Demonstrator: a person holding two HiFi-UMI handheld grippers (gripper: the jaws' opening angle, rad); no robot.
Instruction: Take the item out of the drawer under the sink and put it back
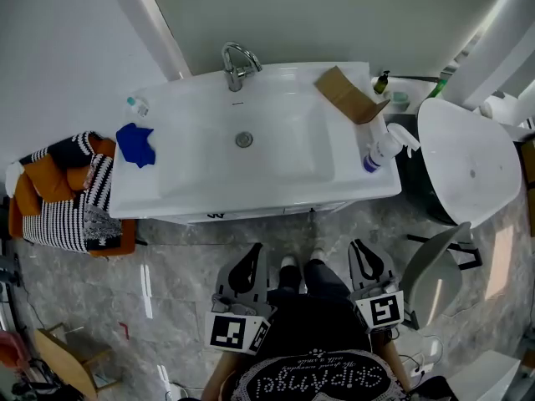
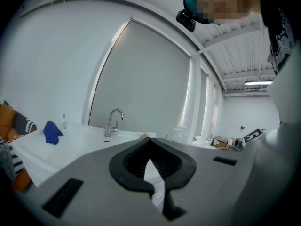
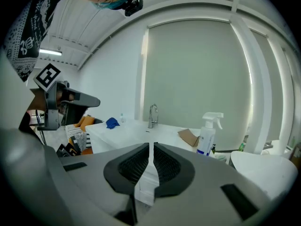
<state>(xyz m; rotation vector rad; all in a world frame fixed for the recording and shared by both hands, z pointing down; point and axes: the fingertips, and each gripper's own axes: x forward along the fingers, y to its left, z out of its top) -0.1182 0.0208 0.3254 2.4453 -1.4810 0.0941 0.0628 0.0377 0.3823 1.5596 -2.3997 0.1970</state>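
The white sink cabinet point(image 1: 192, 192) stands in front of me, with a chrome faucet point(image 1: 237, 65) at its back. Its drawer front point(image 1: 251, 214) under the basin looks closed; no item from it shows. I hold both grippers close to my body, short of the cabinet. My left gripper point(image 1: 252, 256) is shut with nothing between its jaws, and its tips point(image 2: 150, 141) meet while pointing toward the faucet point(image 2: 114, 120). My right gripper point(image 1: 364, 253) is also shut and empty, its tips point(image 3: 151, 146) aimed at the sink top point(image 3: 131, 131).
On the sink top lie a blue cloth point(image 1: 135, 143), a small clear bottle point(image 1: 136, 104), a cardboard piece point(image 1: 347, 94) and a white spray bottle point(image 1: 380, 149). A seat piled with striped and orange fabric point(image 1: 63, 195) stands left. A white rounded fixture point(image 1: 468, 161) is right.
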